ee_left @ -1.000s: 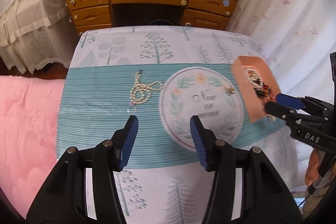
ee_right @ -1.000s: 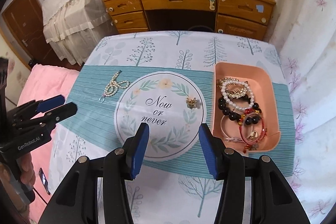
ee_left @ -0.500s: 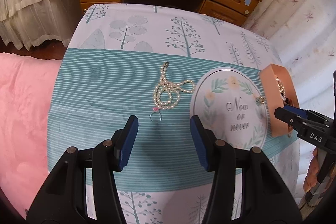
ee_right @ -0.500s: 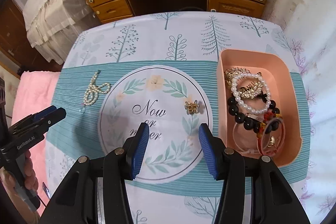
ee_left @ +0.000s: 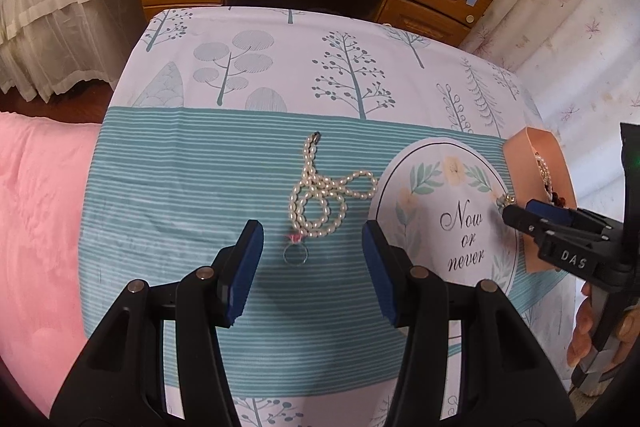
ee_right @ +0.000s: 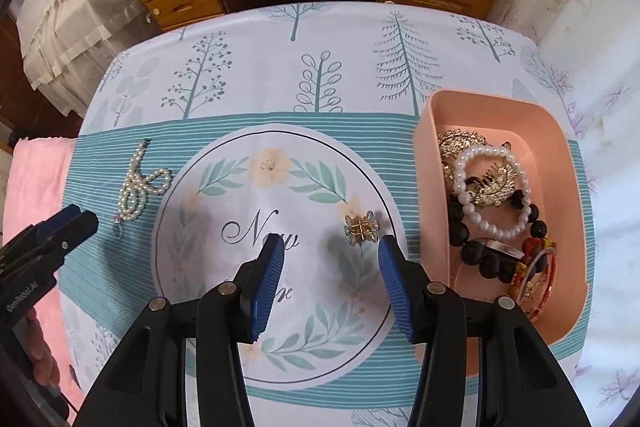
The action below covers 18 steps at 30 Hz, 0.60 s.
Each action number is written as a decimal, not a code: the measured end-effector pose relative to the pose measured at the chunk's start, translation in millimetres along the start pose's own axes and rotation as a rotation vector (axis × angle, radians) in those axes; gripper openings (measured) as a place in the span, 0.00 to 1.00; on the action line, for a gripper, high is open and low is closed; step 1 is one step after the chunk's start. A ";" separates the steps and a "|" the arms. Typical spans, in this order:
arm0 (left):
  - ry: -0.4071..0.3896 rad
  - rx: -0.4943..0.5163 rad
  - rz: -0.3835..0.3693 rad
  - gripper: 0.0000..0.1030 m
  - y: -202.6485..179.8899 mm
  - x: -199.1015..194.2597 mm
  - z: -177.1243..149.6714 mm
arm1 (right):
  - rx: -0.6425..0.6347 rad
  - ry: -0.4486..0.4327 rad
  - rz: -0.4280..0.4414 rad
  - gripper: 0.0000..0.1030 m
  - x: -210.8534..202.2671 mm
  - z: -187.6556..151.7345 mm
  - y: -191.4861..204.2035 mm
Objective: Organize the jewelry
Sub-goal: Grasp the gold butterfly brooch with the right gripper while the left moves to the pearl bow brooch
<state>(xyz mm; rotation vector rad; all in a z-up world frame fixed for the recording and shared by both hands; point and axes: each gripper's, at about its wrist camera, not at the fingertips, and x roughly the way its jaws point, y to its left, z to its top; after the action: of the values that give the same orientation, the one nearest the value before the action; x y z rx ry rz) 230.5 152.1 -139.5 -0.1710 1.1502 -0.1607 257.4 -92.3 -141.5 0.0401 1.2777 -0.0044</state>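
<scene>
Cotton cloth, white and teal with printed trees, covers the table (ee_right: pixel 280 75), and everything loose lies on it. At its right edge sits one pink tray (ee_right: pixel 560 131), already holding a tangle of pieces: a white bead bracelet, a black bead bracelet, gold brooch-like pieces and a red bangle, too overlapped to count fully. Three items remain outside the tray. One pearl necklace (ee_left: pixel 320 199) lies looped on the teal stripes, one small ring (ee_left: pixel 295 254) sits just beside its near end, and one gold clip (ee_right: pixel 361 227) rests on the round "Now or never" print, near the tray.

The left gripper (ee_left: pixel 312 263) hangs with its jaws spread wide and empty, the ring and the necklace's near loop between and just ahead of them. The right gripper (ee_right: pixel 331 279) is likewise spread and empty, the gold clip just beyond its right pad.

The step in hand looks like two approaches at once. For the left, I would choose one target, since closing over both ring and pearls risks dragging the strand; pinch the necklace where the loops bunch. For the right, shift slightly rightward to centre the clip before closing low against the cloth.
</scene>
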 end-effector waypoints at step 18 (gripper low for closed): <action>0.017 0.043 -0.009 0.47 -12.2 20.8 10.1 | 0.055 0.013 -0.037 0.48 31.0 5.7 -13.7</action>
<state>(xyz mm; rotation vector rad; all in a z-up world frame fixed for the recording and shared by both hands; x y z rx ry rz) 247.6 136.2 -151.4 -0.1371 1.1622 -0.1951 271.4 -105.6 -169.9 0.0640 1.2910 -0.0710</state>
